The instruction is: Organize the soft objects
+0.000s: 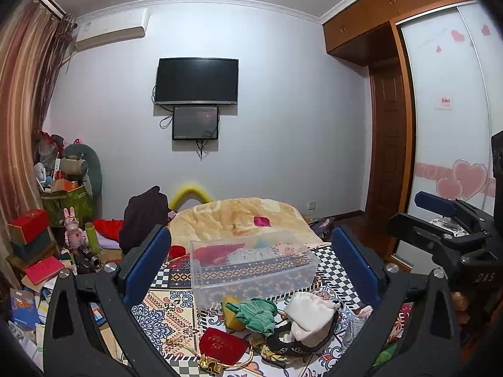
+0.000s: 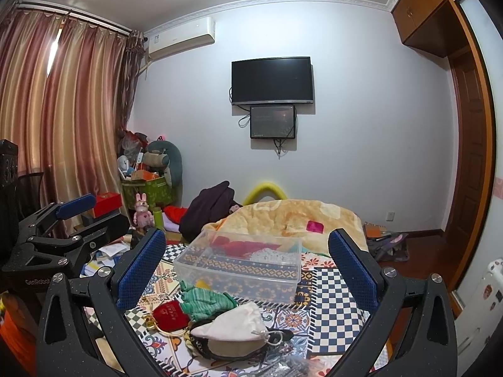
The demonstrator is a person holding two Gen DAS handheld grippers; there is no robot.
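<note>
A clear plastic box (image 1: 251, 267) (image 2: 239, 264) stands on the patterned bedspread; red and pale soft items lie in it. In front of it lies a pile: a green knitted piece (image 1: 256, 314) (image 2: 207, 301), a white drawstring pouch (image 1: 309, 314) (image 2: 235, 322), a red pouch (image 1: 221, 344) (image 2: 169, 314) and a black headband (image 1: 292, 342). My left gripper (image 1: 251, 267) is open and empty above the pile. My right gripper (image 2: 246, 264) is open and empty, beside it on the right. Each gripper shows in the other's view, the right one (image 1: 446, 220) and the left one (image 2: 72, 216).
A beige blanket (image 1: 239, 216) (image 2: 292, 216) is bunched behind the box. A dark garment (image 1: 144, 216) lies at the bed's far left. Boxes, books and a pink rabbit toy (image 1: 74, 231) clutter the left floor. A wardrobe (image 1: 446, 94) stands at the right.
</note>
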